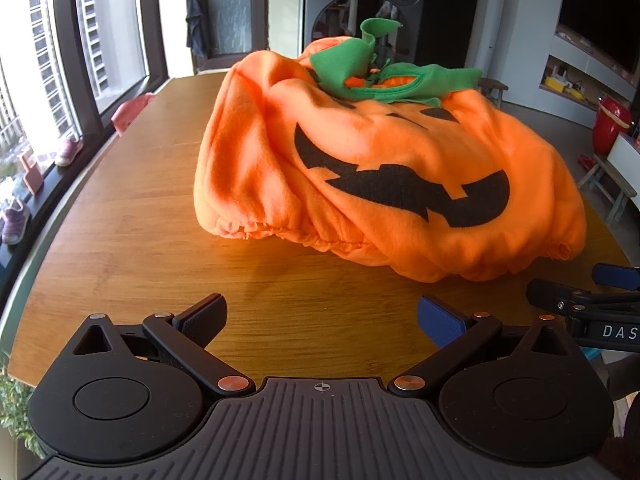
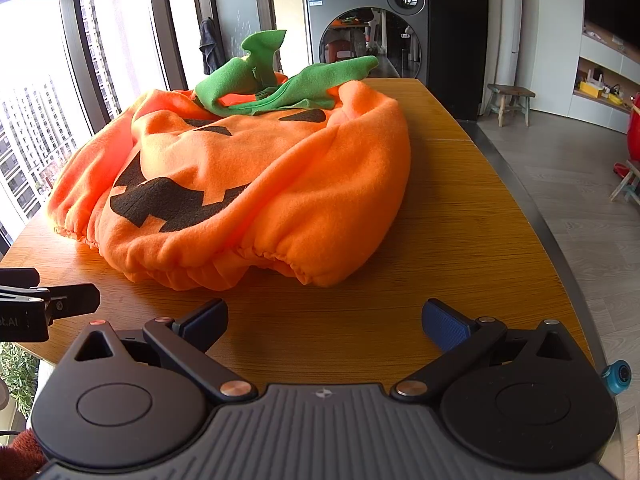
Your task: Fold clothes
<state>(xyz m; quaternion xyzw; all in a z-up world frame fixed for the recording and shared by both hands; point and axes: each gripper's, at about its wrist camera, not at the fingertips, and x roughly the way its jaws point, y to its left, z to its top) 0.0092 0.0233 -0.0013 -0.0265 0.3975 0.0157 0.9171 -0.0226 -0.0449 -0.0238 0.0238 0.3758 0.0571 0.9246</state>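
An orange fleece pumpkin costume [image 1: 380, 168] with a black jack-o'-lantern face and a green leaf collar [image 1: 384, 76] lies bunched on the wooden table [image 1: 140, 220]. It also shows in the right wrist view [image 2: 248, 184], with its collar [image 2: 280, 84] at the far end. Its gathered elastic hem faces both grippers. My left gripper [image 1: 322, 320] is open and empty, a short way in front of the hem. My right gripper [image 2: 324, 322] is open and empty, also just short of the hem. The right gripper shows at the right edge of the left wrist view [image 1: 580, 300].
Large windows [image 1: 80, 40] run along the left, with small shoes [image 1: 68, 152] on the sill. A washing machine [image 2: 368, 28] stands beyond the table's far end. A wooden stool [image 2: 510, 102] and shelves are on the right. The table edge [image 2: 552, 232] curves along the right.
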